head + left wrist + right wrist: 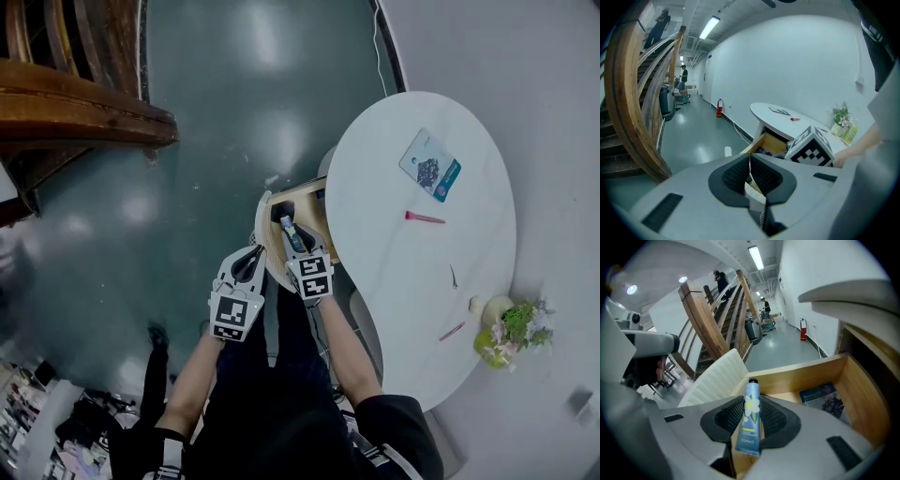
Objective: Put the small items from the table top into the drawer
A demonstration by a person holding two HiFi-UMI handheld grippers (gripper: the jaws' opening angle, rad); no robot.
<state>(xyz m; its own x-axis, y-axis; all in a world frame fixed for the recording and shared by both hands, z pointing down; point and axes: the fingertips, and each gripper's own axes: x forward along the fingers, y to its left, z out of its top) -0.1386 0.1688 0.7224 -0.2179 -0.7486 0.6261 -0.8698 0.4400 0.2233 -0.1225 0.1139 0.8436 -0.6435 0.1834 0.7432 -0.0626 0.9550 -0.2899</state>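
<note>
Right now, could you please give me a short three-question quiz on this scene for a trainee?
1. True or false: the right gripper is shut on a blue hand-cream tube with a white flower print.
2. Multiple choice: that tube hangs over A) a metal sink, B) the open wooden drawer, C) a cardboard box.
3. Fill in: the thin pink stick lies on the white oval ____ top.
Key: 1 true; 2 B; 3 table.

Tube [749, 420] over drawer [806, 371], packet [824, 399] inside drawer
</note>
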